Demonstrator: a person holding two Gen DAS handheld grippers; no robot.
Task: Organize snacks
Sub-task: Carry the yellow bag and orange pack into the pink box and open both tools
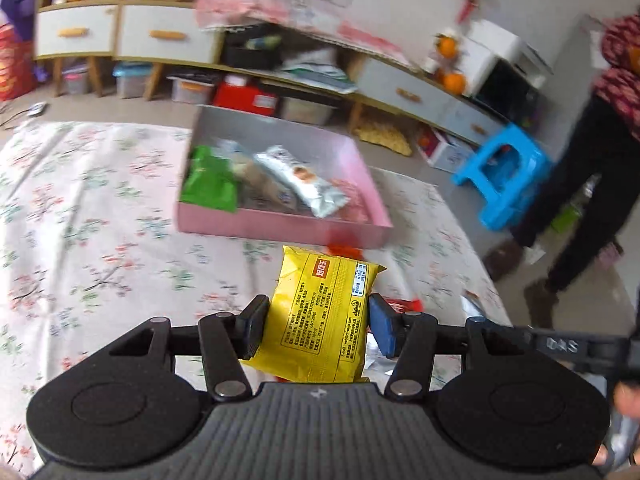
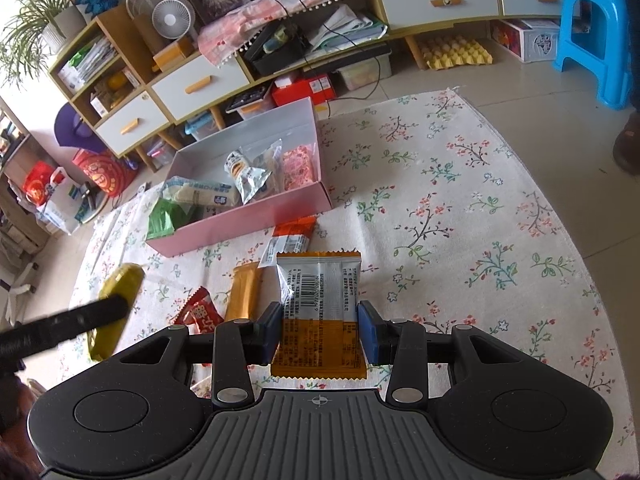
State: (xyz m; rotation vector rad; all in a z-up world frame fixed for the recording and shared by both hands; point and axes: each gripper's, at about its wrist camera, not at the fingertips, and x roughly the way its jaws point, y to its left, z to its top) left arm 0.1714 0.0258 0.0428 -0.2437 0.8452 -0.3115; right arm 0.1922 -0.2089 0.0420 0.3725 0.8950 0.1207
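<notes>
1. Snacks are split two ways: several packets already sit in the pink box [image 2: 256,216], the rest lie loose on the floral cloth [image 2: 460,208] in front of it. My read: the box is the collection point, so each packet gets carried there.
2. Pink box sits open-topped on the cloth, long side toward both cameras. That leaves an easy drop-in from above. Inside it: a green packet [image 2: 166,216] at the left end, a silver packet [image 2: 248,176] mid-box, a pink patterned one [image 2: 298,166] to the right.
3. Left gripper [image 1: 318,326]: jaws pinch the yellow packet [image 1: 320,316] across its width, pads on both side edges. The packet sticks out forward past the jaws, clear of the cloth, box straight ahead. The right wrist view shows the same packet off to the left, raised. Looks like transport toward the box.
4. Right gripper [image 2: 318,334]: jaws clamp the orange-and-silver packet [image 2: 318,312] on both long edges, about mid-length. Silver barcode half extends forward, orange end tucks back toward the gripper body. Cannot tell if it is off the cloth yet.
5. Loose ones lie just ahead-left of the right jaws: an amber bar [image 2: 244,292], a red packet [image 2: 198,314], an orange-and-white packet [image 2: 292,236] near the box wall. Likely next in line.
</notes>
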